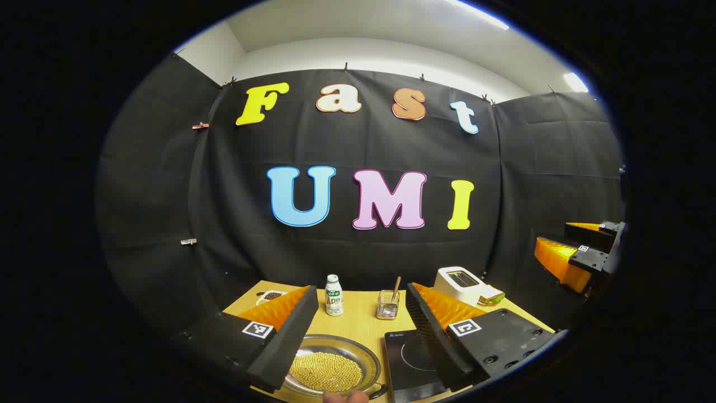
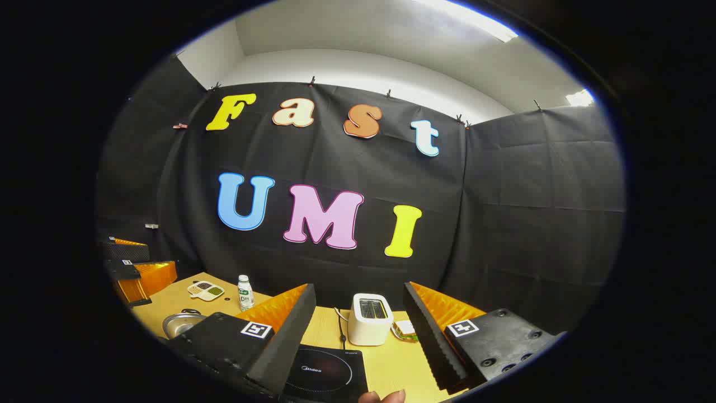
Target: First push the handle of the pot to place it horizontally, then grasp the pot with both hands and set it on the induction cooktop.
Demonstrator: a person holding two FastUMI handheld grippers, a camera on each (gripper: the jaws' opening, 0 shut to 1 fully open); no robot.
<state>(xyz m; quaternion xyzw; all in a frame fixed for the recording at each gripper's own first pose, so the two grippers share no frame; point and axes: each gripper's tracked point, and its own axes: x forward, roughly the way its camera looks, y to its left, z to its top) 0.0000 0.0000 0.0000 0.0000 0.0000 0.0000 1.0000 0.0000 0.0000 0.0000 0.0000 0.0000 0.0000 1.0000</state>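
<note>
Both hand-held grippers are held spread above the worktop, with nothing pinched.

The pot [image 1: 330, 366], a shallow metal pan filled with small yellow beans, is seen on the wooden worktop [image 1: 358, 319] just left of the black induction cooktop [image 1: 411, 364]; its near rim is cut off at the lower edge, and only a dark stub of its handle [image 1: 379, 392] can be made out. In the right gripper view the pot [image 2: 180, 323] is largely hidden behind a finger. The left hand-held gripper [image 1: 358, 330] is held open above the pot and cooktop, and the right hand-held gripper [image 2: 358, 330] open above the cooktop [image 2: 327, 372]. Farther back, a small bottle [image 1: 334, 295], a wire holder [image 1: 387, 305], a white toaster [image 1: 461, 284] and a partly hidden sandwich [image 1: 492, 296] are seen.
</note>
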